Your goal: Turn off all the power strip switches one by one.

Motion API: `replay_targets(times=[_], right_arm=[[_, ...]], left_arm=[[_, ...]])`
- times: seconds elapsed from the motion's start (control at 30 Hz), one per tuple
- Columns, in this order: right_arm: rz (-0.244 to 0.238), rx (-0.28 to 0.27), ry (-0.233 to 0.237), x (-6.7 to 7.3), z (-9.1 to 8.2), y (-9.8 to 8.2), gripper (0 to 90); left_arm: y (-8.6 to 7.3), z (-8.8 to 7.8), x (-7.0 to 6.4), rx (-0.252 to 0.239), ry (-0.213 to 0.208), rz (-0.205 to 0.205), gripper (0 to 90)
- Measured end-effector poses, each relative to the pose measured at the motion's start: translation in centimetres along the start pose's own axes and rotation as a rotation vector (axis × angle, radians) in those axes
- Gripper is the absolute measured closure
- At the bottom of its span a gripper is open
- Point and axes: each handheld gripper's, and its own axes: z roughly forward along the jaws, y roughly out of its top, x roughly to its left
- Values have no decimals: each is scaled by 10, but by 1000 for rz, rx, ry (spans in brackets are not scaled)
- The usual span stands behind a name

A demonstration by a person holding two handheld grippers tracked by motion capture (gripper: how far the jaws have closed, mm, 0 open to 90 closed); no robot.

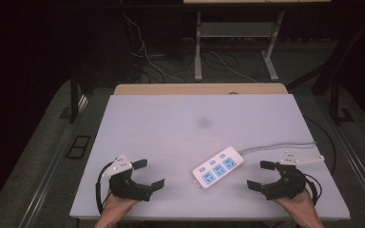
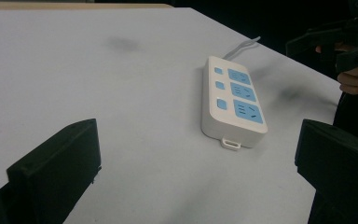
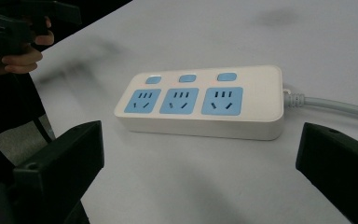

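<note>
The table [image 1: 171,123] ahead of you lies bare and flat across its whole far half and left side, so either gripper can sweep there freely. The one obstacle on it is the power strip [image 1: 218,167], lying slantwise between your left gripper [image 1: 152,174] and right gripper [image 1: 262,175], apart from both, with open surface on each side of it. Its cord [image 1: 275,146] runs off to the right edge just beyond your right gripper, and it bars a low pass there.
</note>
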Motion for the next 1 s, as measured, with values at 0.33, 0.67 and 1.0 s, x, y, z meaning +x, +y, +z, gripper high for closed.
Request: replay_targets(times=[0.33, 0.67, 1.0], right_arm=[[4, 7, 1, 0, 0, 0, 8], [7, 12, -4, -2, -1, 1, 8], [5, 43, -9, -3, -1, 4, 8]], left_arm=[[-1, 1, 0, 4, -8, 2, 0], [-1, 2, -1, 13, -17, 9, 0], [-1, 2, 1, 16, -12, 8, 0]])
